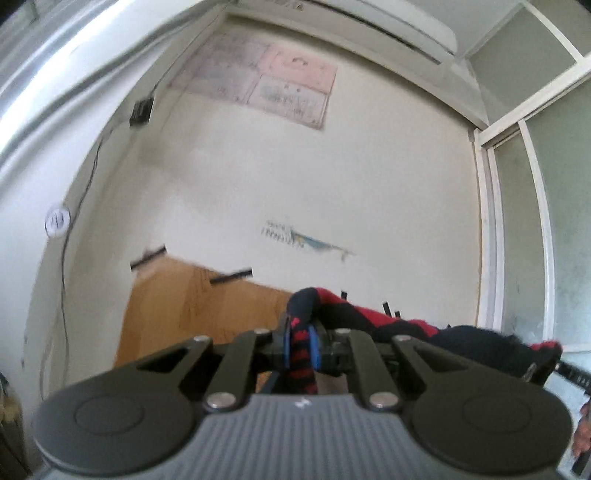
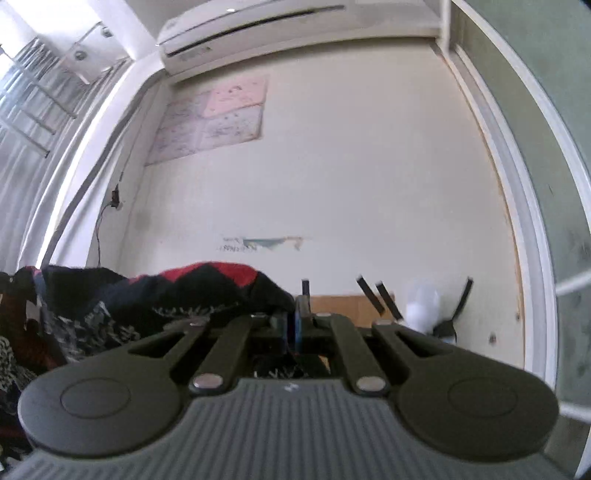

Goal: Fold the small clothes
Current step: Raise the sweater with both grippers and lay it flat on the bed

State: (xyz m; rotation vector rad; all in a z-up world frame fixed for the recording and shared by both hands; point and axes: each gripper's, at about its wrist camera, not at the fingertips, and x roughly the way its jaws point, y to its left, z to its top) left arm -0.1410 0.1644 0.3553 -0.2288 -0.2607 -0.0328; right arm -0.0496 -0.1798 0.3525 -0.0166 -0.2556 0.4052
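A red and black knitted garment (image 1: 373, 321) is held up in the air between both grippers. My left gripper (image 1: 300, 343) is shut on one end of it, the cloth pinched between the blue pads. The garment stretches right from there. In the right wrist view the garment (image 2: 207, 284) hangs to the left, and my right gripper (image 2: 297, 325) is shut on its other end. Both cameras tilt upward toward the wall.
A wooden table (image 1: 192, 306) with black strips lies below the left gripper. A cream wall, posters (image 1: 266, 81) and an air conditioner (image 2: 258, 26) are ahead. A white bottle (image 2: 421, 302) stands at the right. Patterned clothes (image 2: 74, 328) lie at the left.
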